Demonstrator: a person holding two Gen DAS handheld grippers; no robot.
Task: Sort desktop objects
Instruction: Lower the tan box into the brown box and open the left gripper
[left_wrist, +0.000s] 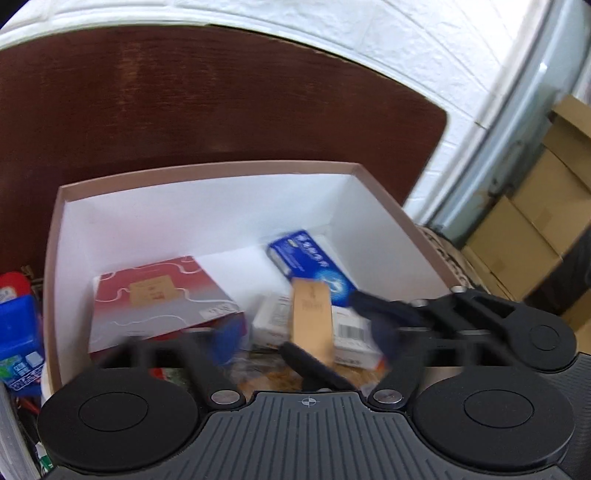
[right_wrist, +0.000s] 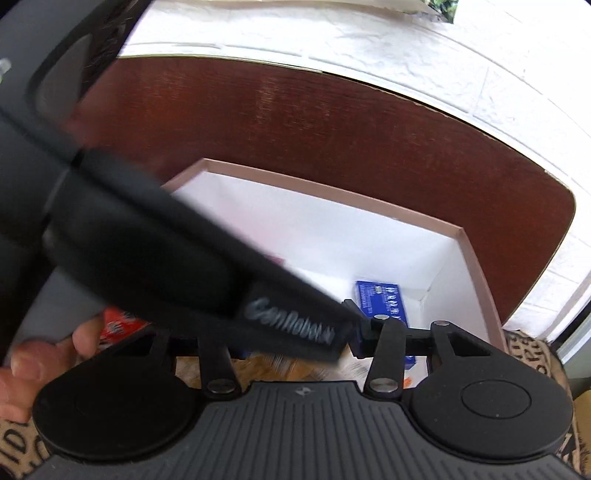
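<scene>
Open box (left_wrist: 199, 177), pinkish-brown rim w/ white inner walls, sits on dark brown wood tabletop (left_wrist: 184, 92), white textured wall behind.

Inside the box: red-and-silver carton (left_wrist: 162, 295) at left, lying flat. Blue carton (left_wrist: 314, 258) toward the far right corner, tilted. Small white boxes w/ barcode (left_wrist: 351, 328) near centre-right. A tan rectangular packet (left_wrist: 312, 317) stands roughly upright over the white boxes, blurred; can't tell what it rests on. Crinkly clear wrapping w/ brownish contents at the near edge, too blurred to ID.

Left gripper (left_wrist: 299, 339): wide open over the near part of the box, blue-padded fingers (left_wrist: 229, 339) spread to either side, pressing on nothing. The tan packet lies btwn them but apart from both pads.

Right gripper (right_wrist: 295, 343): left half hidden behind the other gripper's black body, which crosses the right wrist view diagonally. Only its right finger shows, in front of the blue carton (right_wrist: 380, 299); can't tell whether it's open or closed, or holding anything.

A person's hand (right_wrist: 44, 365) shows at the lower left of the right wrist view, fingers curled.

Outside the box, left: blue container and red-capped item (left_wrist: 14, 295). Far right: stacked cardboard cartons (left_wrist: 535, 221), patterned fabric (right_wrist: 532, 354) just beside the box.
</scene>
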